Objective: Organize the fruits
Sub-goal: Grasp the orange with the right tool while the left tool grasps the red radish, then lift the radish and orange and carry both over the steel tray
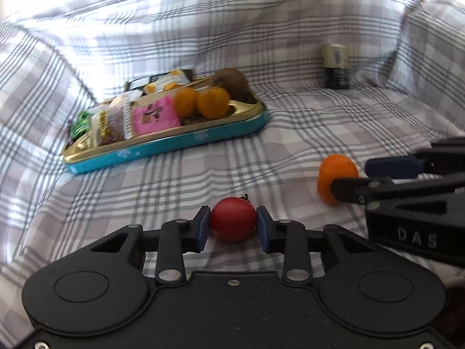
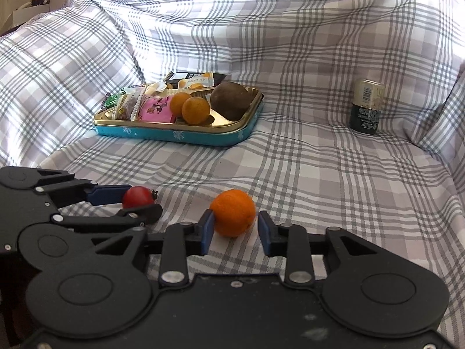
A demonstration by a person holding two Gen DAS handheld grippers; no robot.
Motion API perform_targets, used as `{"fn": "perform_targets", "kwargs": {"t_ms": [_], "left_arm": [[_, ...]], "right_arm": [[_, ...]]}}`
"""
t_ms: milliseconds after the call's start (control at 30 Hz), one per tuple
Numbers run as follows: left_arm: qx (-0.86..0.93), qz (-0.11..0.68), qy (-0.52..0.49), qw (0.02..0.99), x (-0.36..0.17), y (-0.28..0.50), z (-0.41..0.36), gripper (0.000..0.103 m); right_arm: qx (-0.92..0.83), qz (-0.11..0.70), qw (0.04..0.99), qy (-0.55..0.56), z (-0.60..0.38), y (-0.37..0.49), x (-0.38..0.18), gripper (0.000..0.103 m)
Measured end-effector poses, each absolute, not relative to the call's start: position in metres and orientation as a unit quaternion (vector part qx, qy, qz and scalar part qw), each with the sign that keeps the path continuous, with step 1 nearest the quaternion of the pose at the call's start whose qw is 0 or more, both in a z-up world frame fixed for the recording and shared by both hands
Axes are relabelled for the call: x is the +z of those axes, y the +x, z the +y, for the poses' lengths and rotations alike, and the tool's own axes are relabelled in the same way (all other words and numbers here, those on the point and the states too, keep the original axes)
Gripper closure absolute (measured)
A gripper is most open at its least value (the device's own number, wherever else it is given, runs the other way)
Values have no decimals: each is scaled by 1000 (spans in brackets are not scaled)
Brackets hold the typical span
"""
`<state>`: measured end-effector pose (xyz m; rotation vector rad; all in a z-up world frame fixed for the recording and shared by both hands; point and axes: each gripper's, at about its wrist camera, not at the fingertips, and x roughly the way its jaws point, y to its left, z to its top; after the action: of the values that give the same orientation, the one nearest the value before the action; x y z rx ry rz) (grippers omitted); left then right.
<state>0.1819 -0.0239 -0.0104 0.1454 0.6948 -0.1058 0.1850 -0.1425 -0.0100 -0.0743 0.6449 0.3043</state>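
Observation:
My left gripper (image 1: 233,223) is shut on a red tomato (image 1: 232,218) just above the checked cloth; it also shows in the right wrist view (image 2: 139,202) with the tomato (image 2: 136,196). My right gripper (image 2: 235,224) stands around an orange (image 2: 234,216); its left pad touches the fruit and a small gap shows at the right pad. The orange (image 1: 334,177) and right gripper (image 1: 353,176) show at the right of the left wrist view. A blue and gold tin tray (image 2: 186,135) holds two small oranges (image 2: 195,110), a brown fruit (image 2: 231,99) and snack packets.
A dark jar with a pale lid (image 2: 366,106) stands at the back right on the cloth. The checked cloth (image 2: 319,174) rises in folds at the back and both sides. The tray (image 1: 162,148) lies at the back left in the left wrist view.

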Motion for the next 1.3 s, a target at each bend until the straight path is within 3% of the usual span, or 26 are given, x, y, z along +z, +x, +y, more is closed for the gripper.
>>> {"fn": "perform_targets", "kwargs": {"t_ms": [233, 700, 867, 933, 1300], "left_arm": [[-38, 353, 48, 934, -10, 184, -14, 59], [-34, 362, 29, 931, -14, 192, -8, 52], [-36, 359, 33, 932, -14, 192, -9, 53], [-44, 356, 32, 933, -14, 191, -9, 61], [-26, 319, 32, 947, 11, 169, -7, 61]], "right_arm": [[156, 321, 933, -37, -132, 192, -17, 55], [148, 328, 933, -15, -133, 202, -24, 52], [150, 336, 930, -10, -134, 204, -25, 57], [153, 335, 930, -15, -133, 203, -25, 63], [133, 259, 956, -27, -141, 177, -7, 64]]}}
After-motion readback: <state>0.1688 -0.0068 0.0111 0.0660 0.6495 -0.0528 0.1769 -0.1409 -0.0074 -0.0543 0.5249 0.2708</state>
